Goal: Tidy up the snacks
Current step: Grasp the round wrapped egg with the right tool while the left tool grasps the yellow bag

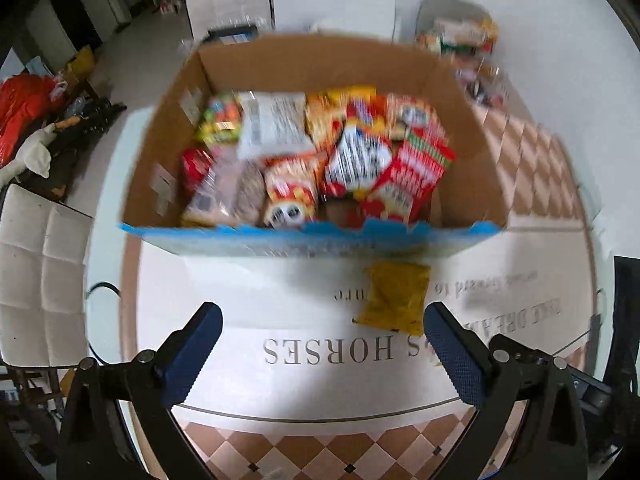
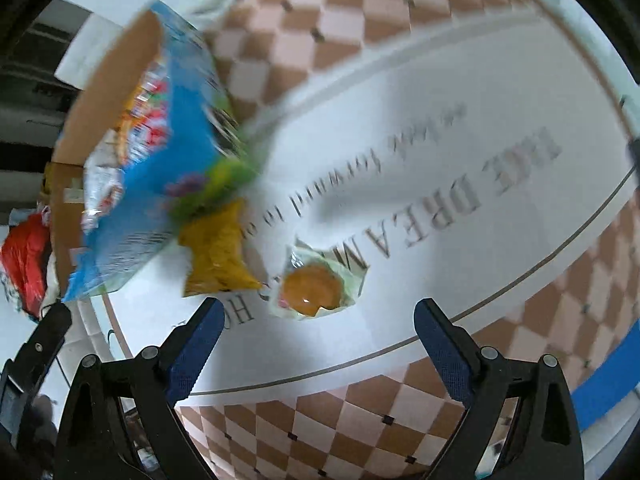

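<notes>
An open cardboard box (image 1: 472, 152) with a blue outer face stands on the table and holds several colourful snack packets (image 1: 360, 152). A yellow snack packet (image 1: 394, 298) lies on the table just in front of the box. My left gripper (image 1: 320, 332) is open and empty, short of that packet. In the right wrist view the box (image 2: 160, 152) is at the left, the yellow packet (image 2: 218, 252) lies beside it, and a clear packet with a round orange-brown pastry (image 2: 316, 286) lies to its right. My right gripper (image 2: 316, 328) is open and empty, just short of the pastry packet.
The table has a white cloth with grey lettering (image 1: 332, 350) and a brown checkered border (image 1: 532, 152). A second pile of snacks (image 1: 460, 36) lies behind the box at the right. A white padded chair (image 1: 40, 276) stands at the left.
</notes>
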A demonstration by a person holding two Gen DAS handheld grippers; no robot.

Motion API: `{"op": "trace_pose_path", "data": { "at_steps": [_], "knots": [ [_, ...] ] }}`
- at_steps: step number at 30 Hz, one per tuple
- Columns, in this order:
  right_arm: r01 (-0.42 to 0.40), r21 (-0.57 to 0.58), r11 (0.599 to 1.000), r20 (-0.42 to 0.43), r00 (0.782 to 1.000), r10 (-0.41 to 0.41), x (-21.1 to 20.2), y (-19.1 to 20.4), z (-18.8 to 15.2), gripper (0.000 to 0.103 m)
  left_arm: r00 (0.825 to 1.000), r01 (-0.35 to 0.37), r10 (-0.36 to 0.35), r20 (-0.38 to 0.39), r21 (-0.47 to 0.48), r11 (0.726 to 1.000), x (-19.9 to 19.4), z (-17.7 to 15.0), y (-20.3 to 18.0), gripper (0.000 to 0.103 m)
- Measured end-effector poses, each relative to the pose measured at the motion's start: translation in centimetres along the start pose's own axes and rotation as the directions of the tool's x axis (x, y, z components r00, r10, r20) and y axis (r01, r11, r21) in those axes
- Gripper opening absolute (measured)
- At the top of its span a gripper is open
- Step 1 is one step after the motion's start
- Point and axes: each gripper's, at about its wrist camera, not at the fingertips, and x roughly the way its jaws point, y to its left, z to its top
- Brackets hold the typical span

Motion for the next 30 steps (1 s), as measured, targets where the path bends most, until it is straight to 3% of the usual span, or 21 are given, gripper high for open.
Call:
{"op": "trace_pose_path", "data": {
  "at_steps": [4, 8, 13, 24, 30],
  "knots": [
    [-0.012, 0.059, 0.998, -0.058, 0.998, 0.015, 3.7, -0.9, 0.1, 0.094, 0.999, -0.027, 0.027, -0.036, 0.023, 0.999, 2.6, -0.2, -0.8, 0.103],
    [0.014, 0.048, 0.999, -0.065, 0.998, -0.011, 5.5, -0.4, 0.3, 0.090, 0.998, -0.039, 0.040, -0.049, 0.031, 0.999, 3.7, 0.0, -1.3, 0.103],
    [0.092, -0.009, 0.996, -0.065, 0.994, -0.093, 6.9, 0.8, 0.3, 0.062, 0.997, -0.040, 0.044, -0.068, 0.054, 0.998, 4.6, 0.1, -2.1, 0.103],
    [0.154, 0.000, 0.988, -0.066, 0.986, -0.154, 5.5, -3.2, 1.1, 0.061, 0.988, 0.010, 0.007, -0.154, 0.112, 0.994, 8.6, 0.8, -6.3, 0.103],
    [0.140, 0.008, 0.990, -0.083, 0.987, -0.139, 5.3, -4.6, 1.7, 0.063, 0.977, 0.015, 0.022, -0.212, 0.174, 0.985, 12.1, 1.1, -9.2, 0.098]
  ]
}}
